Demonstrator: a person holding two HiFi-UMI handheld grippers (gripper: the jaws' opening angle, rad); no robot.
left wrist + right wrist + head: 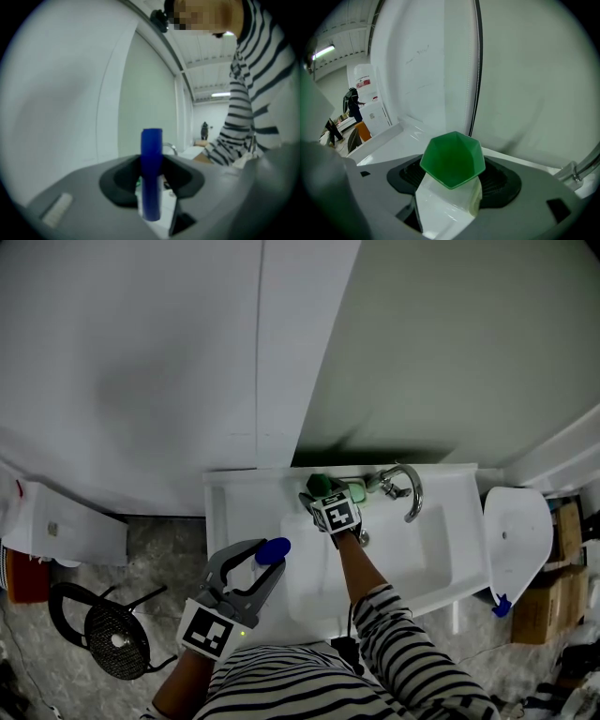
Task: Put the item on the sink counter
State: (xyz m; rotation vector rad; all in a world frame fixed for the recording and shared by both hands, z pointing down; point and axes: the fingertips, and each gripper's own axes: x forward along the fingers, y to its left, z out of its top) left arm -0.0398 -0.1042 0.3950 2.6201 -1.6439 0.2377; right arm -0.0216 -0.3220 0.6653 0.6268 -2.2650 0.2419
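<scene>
Right hand-held gripper (452,187) is clenching a green-capped white bottle (451,161) at the sink basin's (412,559) twelve o'clock, by the faucet (410,488), while the left hand-held gripper (269,559) is gripping a blue cylinder (275,547) at its nine o'clock.

**A:** Where does the head view sit?
**B:** High overhead, facing steeply down. The sink (441,521) lies at centre, well below.
**A:** And the left gripper view?
**B:** Low, looking almost level along its jaws. The blue tube (151,173) stands very close at 6 o'clock.
**A:** The right gripper view?
**B:** It slants down toward the wall (534,70), with the green cup (452,159) close at 6 o'clock.
**A:** What's shared?
**B:** The faucet (405,488). It's at 4 o'clock in the right gripper view and probably the blurred curve near centre in the left.
</scene>
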